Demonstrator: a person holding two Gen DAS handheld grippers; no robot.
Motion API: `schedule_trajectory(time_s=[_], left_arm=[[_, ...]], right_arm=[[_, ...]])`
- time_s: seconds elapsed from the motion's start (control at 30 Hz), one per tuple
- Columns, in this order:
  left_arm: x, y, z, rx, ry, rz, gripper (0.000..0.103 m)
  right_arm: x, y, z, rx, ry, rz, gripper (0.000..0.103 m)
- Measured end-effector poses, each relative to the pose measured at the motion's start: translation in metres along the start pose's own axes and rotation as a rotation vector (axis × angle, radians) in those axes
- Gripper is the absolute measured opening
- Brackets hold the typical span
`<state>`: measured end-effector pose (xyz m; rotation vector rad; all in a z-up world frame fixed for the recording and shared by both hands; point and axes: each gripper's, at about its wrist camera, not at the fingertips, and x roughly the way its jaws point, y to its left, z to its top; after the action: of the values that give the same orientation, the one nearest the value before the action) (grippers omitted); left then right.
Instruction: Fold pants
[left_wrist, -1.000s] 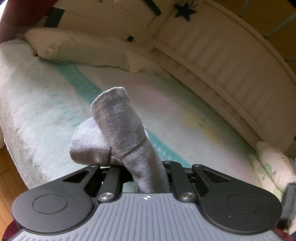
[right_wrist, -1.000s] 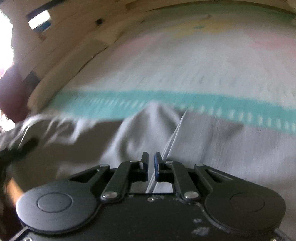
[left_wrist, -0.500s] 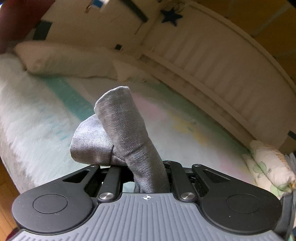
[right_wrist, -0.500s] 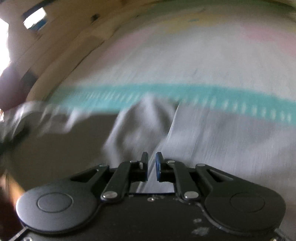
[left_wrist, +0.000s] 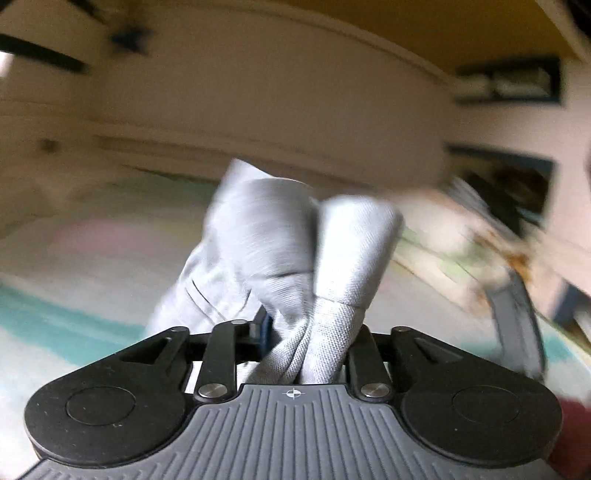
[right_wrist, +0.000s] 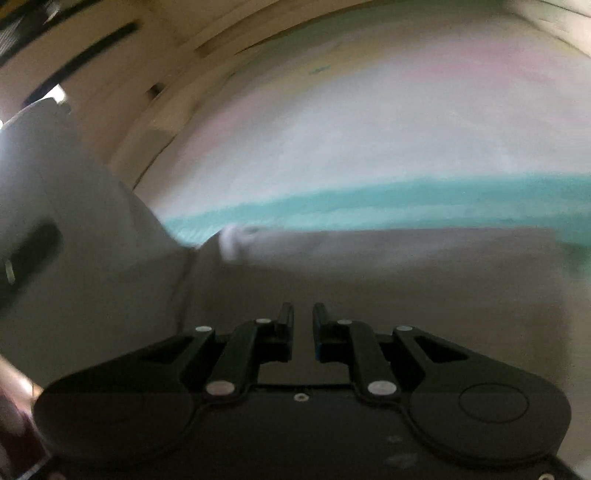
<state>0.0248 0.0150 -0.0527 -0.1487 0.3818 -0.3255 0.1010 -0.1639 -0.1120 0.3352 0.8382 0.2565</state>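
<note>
Bed (right_wrist: 369, 155): striped blanket ahead of both my grippers.
Pants (left_wrist: 280, 258): bunched, rising forward from left gripper (left_wrist: 306, 332), clamped on them.
Right gripper (right_wrist: 303, 321): narrowly apart, holding nothing, over spread pants.
Change: both views swung; blurrier.

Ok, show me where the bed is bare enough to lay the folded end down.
Free: the pale blanket beyond the teal stripe, up to the wooden rail. Crowded: this side of the stripe, the grey pants cover it, under the right gripper.

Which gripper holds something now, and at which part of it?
The left gripper is shut on a bunched fold of the grey pants; which part cannot be told. The right gripper shows a small empty gap and holds nothing.
</note>
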Motion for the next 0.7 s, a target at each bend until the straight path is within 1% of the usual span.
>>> schedule_trajectory(time_s=[0.07, 0.1, 0.17, 0.2, 0.27, 0.3, 0.33, 0.4, 0.43, 0.5, 0.57, 0.6, 0.63, 0.67, 0.7], left_arm=[[0.027, -0.025, -0.013, 0.024, 0.095, -0.087, 0.020], [0.038, -0.035, -0.019, 0.033, 0.147, -0.118, 0.020], [0.053, -0.053, -0.031, 0.054, 0.229, -0.162, 0.021], [0.054, -0.058, -0.034, 0.063, 0.234, -0.166, 0.021], [0.047, -0.062, -0.035, 0.075, 0.204, -0.193, 0.028], [0.044, -0.060, -0.033, 0.069, 0.188, -0.211, 0.028], [0.039, -0.056, -0.029, 0.061, 0.172, -0.227, 0.029], [0.032, -0.047, -0.022, 0.041, 0.127, -0.251, 0.032], [0.031, -0.049, -0.019, 0.031, 0.102, -0.260, 0.033], [0.023, -0.036, -0.013, 0.010, 0.064, -0.243, 0.035], [0.021, -0.025, -0.012, -0.016, 0.044, -0.196, 0.043], [0.024, -0.021, -0.013, -0.027, 0.053, -0.157, 0.044], [0.029, -0.018, -0.015, -0.037, 0.080, -0.110, 0.044], [0.035, -0.015, -0.016, -0.047, 0.108, -0.072, 0.044], [0.041, -0.012, -0.020, -0.060, 0.138, -0.043, 0.044]], right_arm=[[-0.008, -0.022, -0.003, 0.051, -0.012, -0.044, 0.020], [-0.011, -0.032, -0.005, 0.074, -0.010, -0.063, 0.023], [-0.016, -0.052, -0.013, 0.126, 0.001, -0.092, 0.023], [-0.018, -0.059, -0.016, 0.146, 0.009, -0.107, 0.022], [-0.023, -0.070, -0.021, 0.167, 0.007, -0.121, 0.022], [-0.029, -0.075, -0.023, 0.175, 0.003, -0.120, 0.024], [-0.033, -0.078, -0.022, 0.175, -0.002, -0.127, 0.030], [-0.039, -0.079, -0.021, 0.168, -0.016, -0.163, 0.034], [-0.043, -0.082, -0.021, 0.169, -0.026, -0.185, 0.035], [-0.052, -0.087, -0.021, 0.197, -0.062, -0.206, 0.036], [-0.062, -0.091, -0.016, 0.225, -0.103, -0.198, 0.037], [-0.067, -0.091, -0.016, 0.228, -0.127, -0.188, 0.040], [-0.063, -0.092, -0.008, 0.229, -0.143, -0.174, 0.047], [-0.061, -0.094, -0.003, 0.232, -0.151, -0.156, 0.050], [-0.061, -0.088, 0.001, 0.236, -0.151, -0.122, 0.059]])
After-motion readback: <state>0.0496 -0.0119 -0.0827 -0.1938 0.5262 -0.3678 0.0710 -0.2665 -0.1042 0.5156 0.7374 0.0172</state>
